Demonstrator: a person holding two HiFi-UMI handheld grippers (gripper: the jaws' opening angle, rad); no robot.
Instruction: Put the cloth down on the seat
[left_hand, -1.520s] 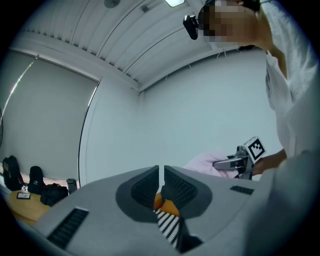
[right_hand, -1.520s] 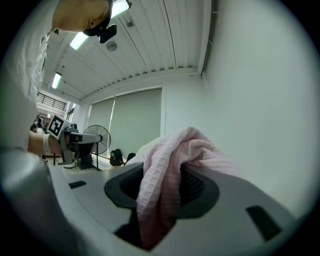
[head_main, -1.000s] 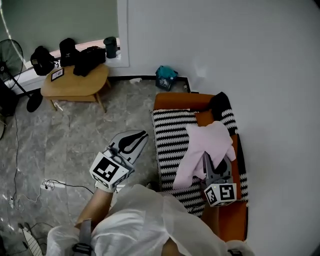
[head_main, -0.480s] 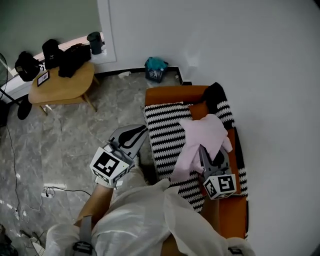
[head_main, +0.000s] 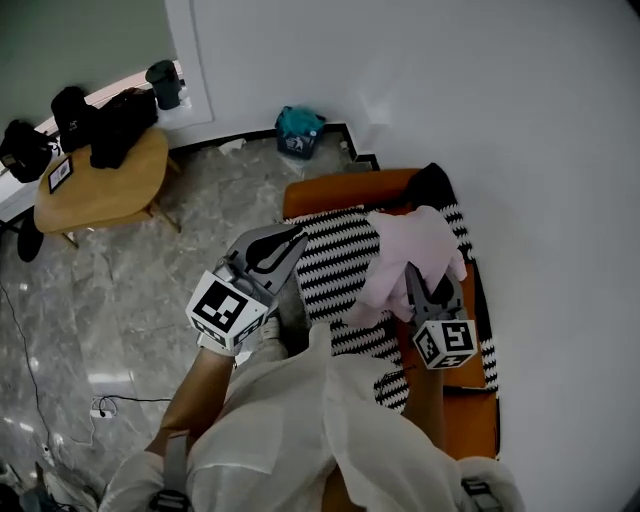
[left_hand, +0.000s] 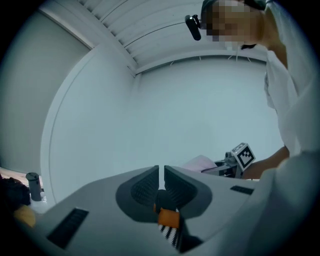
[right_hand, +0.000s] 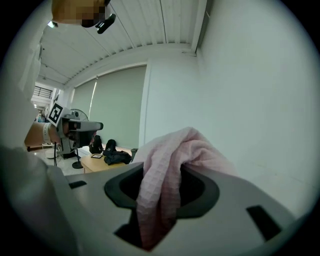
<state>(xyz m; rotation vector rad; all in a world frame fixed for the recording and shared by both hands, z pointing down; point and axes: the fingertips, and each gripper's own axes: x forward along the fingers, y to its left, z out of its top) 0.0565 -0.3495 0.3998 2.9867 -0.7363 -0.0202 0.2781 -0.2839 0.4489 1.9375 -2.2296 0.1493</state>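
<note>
A pink waffle cloth (head_main: 412, 248) hangs bunched over the far half of the seat (head_main: 340, 190), an orange sofa under a black-and-white striped cover (head_main: 335, 262). My right gripper (head_main: 415, 282) is shut on the cloth, and its fingertips are hidden under the folds. In the right gripper view the cloth (right_hand: 167, 165) fills the gap of the right gripper (right_hand: 162, 170) and spills over the front. My left gripper (head_main: 296, 237) hovers at the seat's left edge, shut with nothing in it. The left gripper view shows the left gripper (left_hand: 161, 170) pressed together against a bare wall.
A black cushion (head_main: 430, 185) lies at the seat's far end against the white wall. On the marble floor sit a teal bag (head_main: 297, 125) and a low wooden table (head_main: 95, 185) with dark items. A cable (head_main: 105, 405) lies lower left.
The right gripper has carried the cloth toward the seat's far end, and the cloth now hangs more bunched. The left gripper has come closer to the seat's edge. The head view has shifted.
</note>
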